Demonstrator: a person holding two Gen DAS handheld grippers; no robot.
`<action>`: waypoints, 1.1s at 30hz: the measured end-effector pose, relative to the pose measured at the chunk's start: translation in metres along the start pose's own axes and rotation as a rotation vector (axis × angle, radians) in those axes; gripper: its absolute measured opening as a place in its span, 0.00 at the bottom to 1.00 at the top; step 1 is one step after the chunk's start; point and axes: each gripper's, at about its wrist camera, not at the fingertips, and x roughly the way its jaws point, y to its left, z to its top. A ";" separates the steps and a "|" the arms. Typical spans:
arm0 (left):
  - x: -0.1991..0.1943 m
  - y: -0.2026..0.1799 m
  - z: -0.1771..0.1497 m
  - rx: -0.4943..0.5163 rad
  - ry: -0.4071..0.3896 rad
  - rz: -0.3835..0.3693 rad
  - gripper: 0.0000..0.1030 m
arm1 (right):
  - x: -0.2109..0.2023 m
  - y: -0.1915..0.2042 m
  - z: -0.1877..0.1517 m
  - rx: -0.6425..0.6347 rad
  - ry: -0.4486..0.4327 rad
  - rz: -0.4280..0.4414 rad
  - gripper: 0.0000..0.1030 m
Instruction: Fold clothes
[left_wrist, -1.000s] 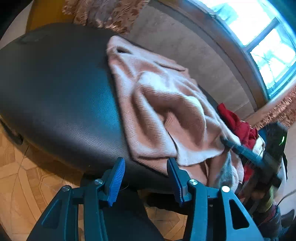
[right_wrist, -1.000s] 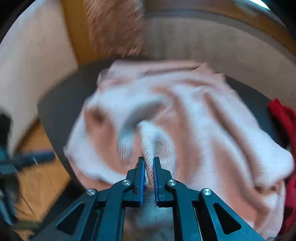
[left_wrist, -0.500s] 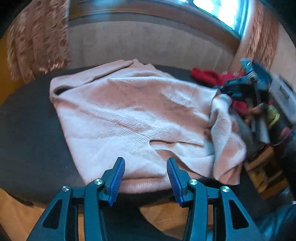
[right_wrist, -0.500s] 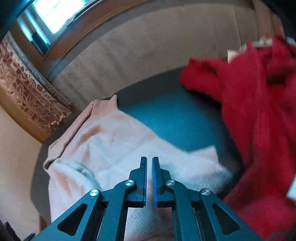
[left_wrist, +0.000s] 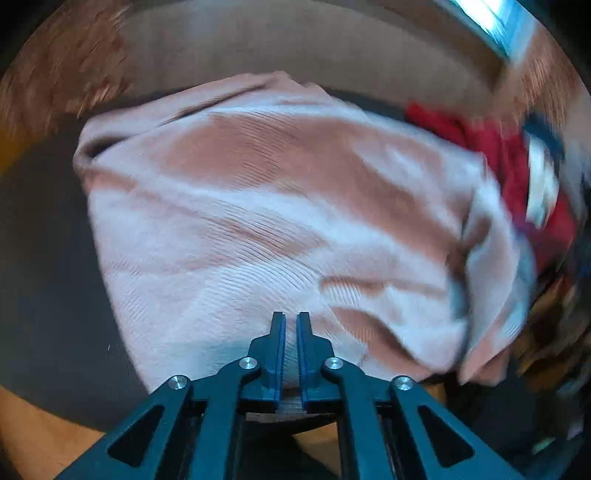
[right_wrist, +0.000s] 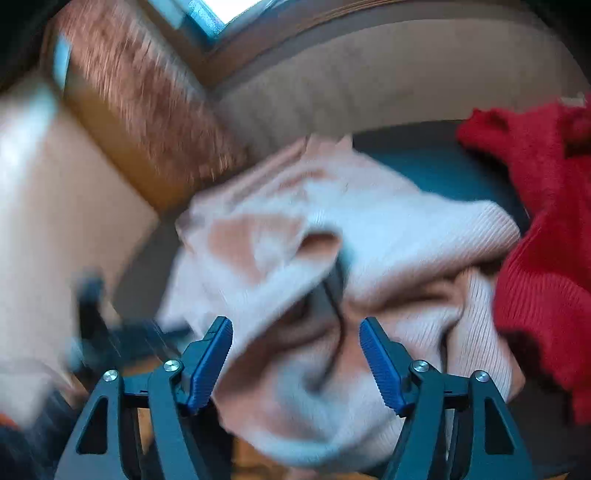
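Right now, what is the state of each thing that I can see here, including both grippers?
Left gripper: shut on the near edge of the pink sweater.
Right gripper: open, holding nothing.
Pink sweater: spread on the dark table, wrinkled, bunched at its right side, not yet folded.
Red garment: crumpled in a heap beside the sweater.
Dark table: partly covered by clothes.

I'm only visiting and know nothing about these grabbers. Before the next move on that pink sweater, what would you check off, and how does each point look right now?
1. Left gripper shut on the pink sweater hem: ok, knit shows between the fingers.
2. Right gripper open: ok, jaws wide apart.
3. Right gripper over sweater fabric: ok, bunched folds lie between its fingers.
4. Sweater lying flat: not ok, its right side is crumpled.
5. Red garment clear of the sweater: cannot tell; they meet at the edge.
6. Sharp view: not ok, both views are blurred.
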 end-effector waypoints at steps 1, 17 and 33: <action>-0.009 0.011 0.001 -0.034 -0.013 -0.006 0.02 | 0.007 0.002 -0.005 -0.016 0.026 -0.034 0.70; -0.004 -0.042 -0.050 0.267 0.037 0.060 0.55 | 0.033 -0.004 -0.039 0.011 0.113 -0.048 0.75; -0.032 0.028 -0.023 -0.135 -0.110 -0.054 0.03 | 0.042 0.015 -0.040 -0.130 0.074 -0.137 0.63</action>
